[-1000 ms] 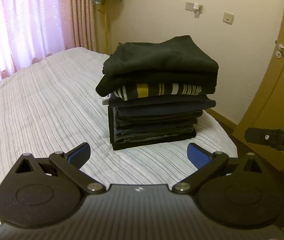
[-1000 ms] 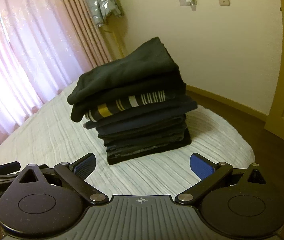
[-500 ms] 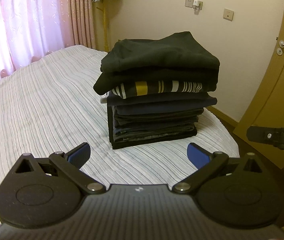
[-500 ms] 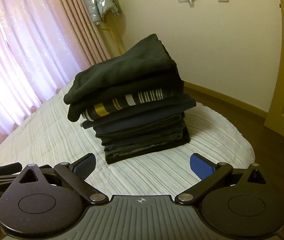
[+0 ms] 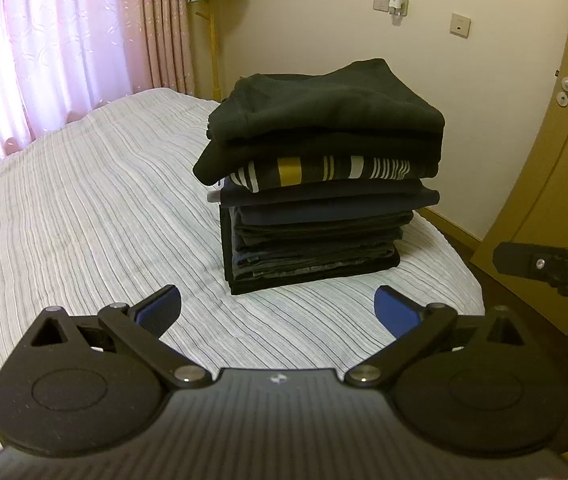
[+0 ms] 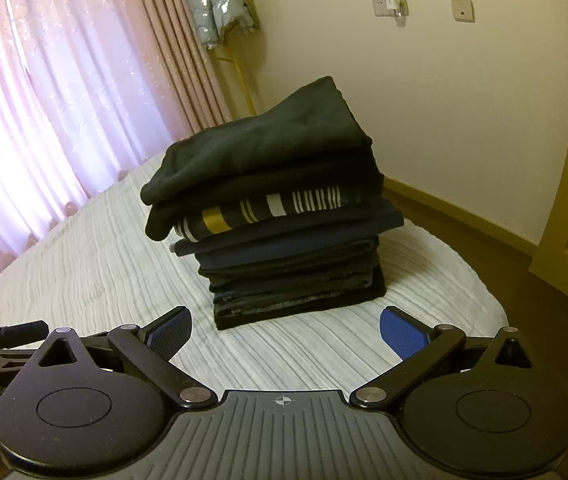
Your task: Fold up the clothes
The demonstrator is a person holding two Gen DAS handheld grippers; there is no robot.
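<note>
A tall stack of folded dark clothes (image 5: 320, 184) stands on the bed near its far right corner; it also shows in the right wrist view (image 6: 279, 216). A black garment lies on top, and a striped black, yellow and white one (image 5: 324, 170) sits below it. My left gripper (image 5: 277, 312) is open and empty, held back from the stack over the bed. My right gripper (image 6: 286, 330) is open and empty, also short of the stack. Each gripper shows at the edge of the other's view.
The bed has a white ribbed cover (image 5: 83, 208). Pink curtains (image 6: 63, 92) hang on the left. A silver jacket (image 6: 215, 8) hangs on a stand in the corner. A wooden door (image 5: 564, 140) is on the right, with dark floor beyond the bed's edge.
Both grippers have drifted a little relative to the stack, which now sits slightly lower in both views. Both stay open and the stack has not moved.
</note>
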